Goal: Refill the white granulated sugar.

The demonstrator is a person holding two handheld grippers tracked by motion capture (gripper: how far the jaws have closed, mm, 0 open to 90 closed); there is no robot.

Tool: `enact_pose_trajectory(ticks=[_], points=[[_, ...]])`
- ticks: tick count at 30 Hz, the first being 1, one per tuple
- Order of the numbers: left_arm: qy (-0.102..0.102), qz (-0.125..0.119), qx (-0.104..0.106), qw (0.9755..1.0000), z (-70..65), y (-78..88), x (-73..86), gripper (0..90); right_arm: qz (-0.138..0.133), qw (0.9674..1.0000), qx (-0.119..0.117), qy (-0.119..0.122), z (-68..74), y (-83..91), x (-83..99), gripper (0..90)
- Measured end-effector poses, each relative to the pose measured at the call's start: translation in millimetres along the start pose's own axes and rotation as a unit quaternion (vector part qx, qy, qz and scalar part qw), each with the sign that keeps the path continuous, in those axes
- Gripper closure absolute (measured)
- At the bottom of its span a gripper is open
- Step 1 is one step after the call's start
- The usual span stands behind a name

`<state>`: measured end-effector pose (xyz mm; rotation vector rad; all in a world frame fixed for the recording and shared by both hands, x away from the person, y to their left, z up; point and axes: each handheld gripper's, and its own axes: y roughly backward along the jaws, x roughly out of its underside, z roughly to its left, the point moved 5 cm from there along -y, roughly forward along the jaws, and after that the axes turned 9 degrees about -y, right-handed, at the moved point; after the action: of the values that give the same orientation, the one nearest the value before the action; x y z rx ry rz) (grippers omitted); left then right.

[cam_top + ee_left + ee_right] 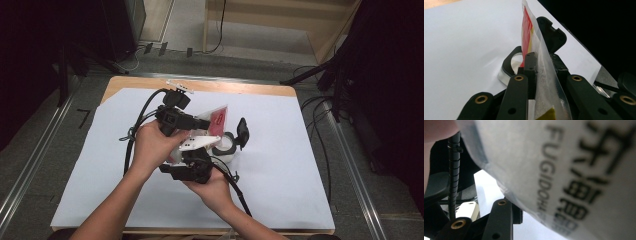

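A: What do we have in hand?

B: We hold a thin plastic packet point(216, 120), red and yellow print under a cloudy film, raised above the middle of the white-covered table point(280, 165). Our left gripper point(200, 123) is clamped on it: in the left gripper view the packet point(541, 75) stands edge-on, pinched between the two black jaws.

A: And the right gripper?

B: The right gripper point(197, 162) sits just below the left one, nearer our edge of the table. In the right gripper view the packet point(564, 170) presses close to the lens, its printed lettering blurred. We cannot tell whether those jaws are gripping it.

A: What lies under it?

B: A small round container point(224, 146) with a black hinged lid point(243, 132) flipped up, resting on the table beneath the packet.

A: How will the packet handle?

B: We judge it light, limp and slippery; the film buckles easily and could tear. It is best pinched on the flat sealed edge, not the soft middle.
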<state>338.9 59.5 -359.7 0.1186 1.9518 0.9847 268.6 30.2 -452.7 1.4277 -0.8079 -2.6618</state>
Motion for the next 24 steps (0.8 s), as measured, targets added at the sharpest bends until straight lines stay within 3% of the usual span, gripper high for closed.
enact_pose_trajectory(ticks=[15, 24], points=[[-0.003, 0.003, 0.000, 1.0000, -1.0, -3.0, -2.1, 79.1, 0.002, 0.9999, -0.004, -0.016, 0.2, 1.6, -0.2, 62.8], [-0.005, 0.004, 0.003, 1.0000, -1.6, -3.1, -2.8, 78.8, 0.004, 1.0000, 0.002, -0.007, 1.6, 2.9, 0.6, 63.4]])
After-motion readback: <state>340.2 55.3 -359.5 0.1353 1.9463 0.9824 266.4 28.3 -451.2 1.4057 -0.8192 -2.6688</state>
